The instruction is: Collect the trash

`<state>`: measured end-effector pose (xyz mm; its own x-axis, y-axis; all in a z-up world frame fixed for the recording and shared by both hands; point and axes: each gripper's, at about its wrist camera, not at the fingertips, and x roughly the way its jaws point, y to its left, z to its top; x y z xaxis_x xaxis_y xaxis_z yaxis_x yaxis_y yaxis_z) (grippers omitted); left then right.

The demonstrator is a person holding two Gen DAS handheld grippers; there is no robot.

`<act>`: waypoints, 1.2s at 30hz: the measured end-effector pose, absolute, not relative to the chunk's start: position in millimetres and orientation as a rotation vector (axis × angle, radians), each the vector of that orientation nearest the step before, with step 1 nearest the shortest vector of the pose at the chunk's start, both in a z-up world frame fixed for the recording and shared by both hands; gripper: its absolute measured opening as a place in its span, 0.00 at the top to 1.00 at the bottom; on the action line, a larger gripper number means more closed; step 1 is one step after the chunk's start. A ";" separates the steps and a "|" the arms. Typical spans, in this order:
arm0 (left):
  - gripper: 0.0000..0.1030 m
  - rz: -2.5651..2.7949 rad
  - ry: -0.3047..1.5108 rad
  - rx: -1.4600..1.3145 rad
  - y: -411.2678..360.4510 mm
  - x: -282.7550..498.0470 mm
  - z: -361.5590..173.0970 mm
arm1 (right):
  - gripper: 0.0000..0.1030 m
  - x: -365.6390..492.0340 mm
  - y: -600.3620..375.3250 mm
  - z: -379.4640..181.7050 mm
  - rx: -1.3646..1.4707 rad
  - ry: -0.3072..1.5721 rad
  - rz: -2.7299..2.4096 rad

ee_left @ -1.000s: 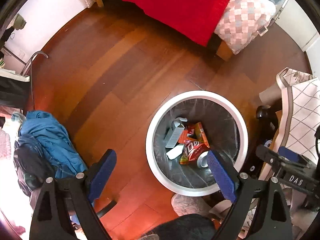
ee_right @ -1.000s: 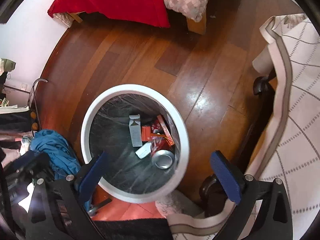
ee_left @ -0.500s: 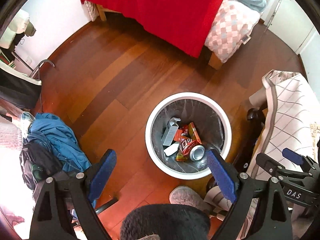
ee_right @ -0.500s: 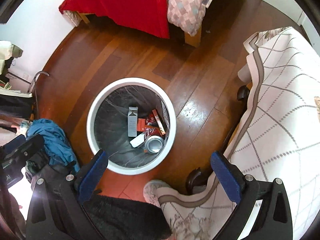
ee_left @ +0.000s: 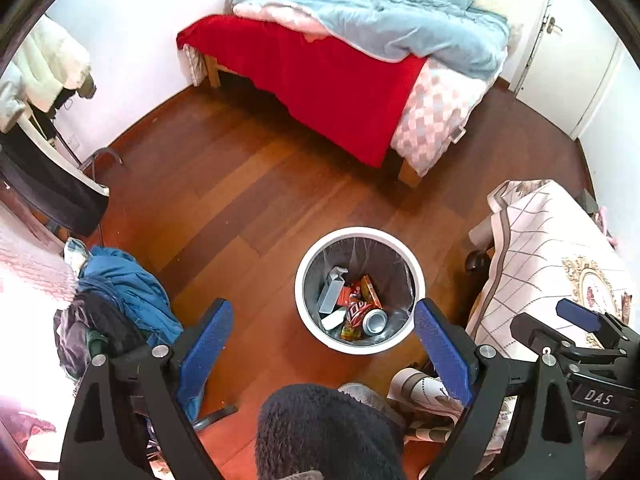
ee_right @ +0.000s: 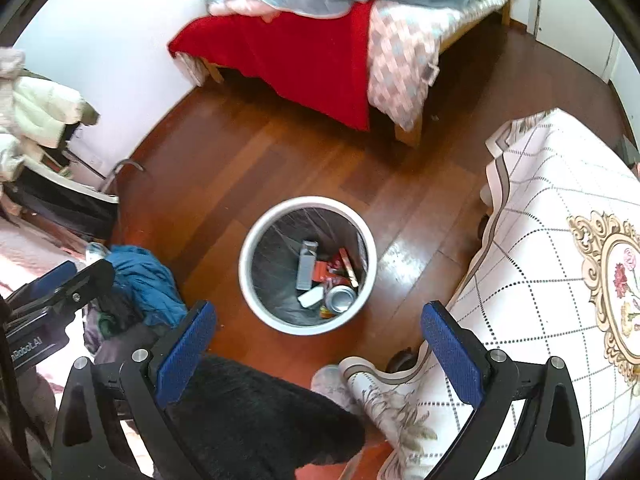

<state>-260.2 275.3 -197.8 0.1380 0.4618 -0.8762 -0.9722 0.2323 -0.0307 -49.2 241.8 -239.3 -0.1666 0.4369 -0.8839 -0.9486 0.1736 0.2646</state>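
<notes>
change: both cams now take in far more of the room than 1 s ago, when the bin filled much of each view; the grippers have risen well away from it w/ nothing held, so I judge the drop is done and the task is near its end or moving on to a search for more trash
bed: well beyond the bin, red blanket hanging toward the floor
table cloth: just right of the bin, no trash seen on it
clothes pile: blue, left of the bin
bin: white rim, dark liner, upright on wood floor, roughly centred in both views
bin contents: grey carton, red wrappers, can, all lying at the bottom
left gripper: jaws spread wide, empty, high above the bin
right gripper: same, spread wide & empty
</notes>
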 end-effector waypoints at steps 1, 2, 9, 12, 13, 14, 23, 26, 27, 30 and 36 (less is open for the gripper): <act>0.10 1.183 0.872 -0.726 272.1 -261.4 -192.5 | 0.00 -49.9 237.2 -231.5 -0.599 1.129 1.378; 0.10 1.184 0.864 -0.723 268.9 -262.7 -186.7 | 0.00 -50.4 232.5 -224.1 -0.585 1.125 1.389; 0.10 1.184 0.805 -0.682 246.7 -262.9 -147.6 | 0.00 -47.6 201.9 -185.5 -0.480 1.125 1.455; 0.10 1.157 0.793 -0.683 237.0 -254.4 -137.5 | 0.00 -40.8 189.7 -174.6 -0.413 1.150 1.482; 0.10 1.149 0.789 -0.674 233.7 -248.4 -134.7 | 0.00 -36.9 184.8 -170.9 -0.387 1.160 1.486; 0.10 1.139 0.787 -0.663 230.5 -240.2 -132.5 | 0.00 -31.9 178.7 -167.1 -0.359 1.170 1.493; 0.10 1.010 0.854 -0.583 213.5 -119.8 -153.8 | 0.00 68.2 107.3 -163.4 -0.209 1.212 1.329; 0.10 0.938 0.917 -0.555 203.2 -51.9 -181.2 | 0.00 130.3 70.3 -179.1 -0.186 1.225 1.173; 0.10 0.916 0.938 -0.547 199.0 -33.4 -188.6 | 0.00 145.9 62.1 -183.4 -0.183 1.228 1.136; 0.10 0.829 1.012 -0.509 186.9 39.8 -218.0 | 0.00 212.2 27.5 -201.3 -0.184 1.227 0.977; 0.10 0.670 1.135 -0.493 166.1 167.0 -273.4 | 0.00 348.8 -21.8 -247.1 -0.236 1.212 0.702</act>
<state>167.0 166.1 -273.4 0.2659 0.2333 -0.9353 -0.7062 0.7076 -0.0243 348.8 -21.8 -247.1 0.1732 0.3682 -0.9135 -0.6096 0.7685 0.1942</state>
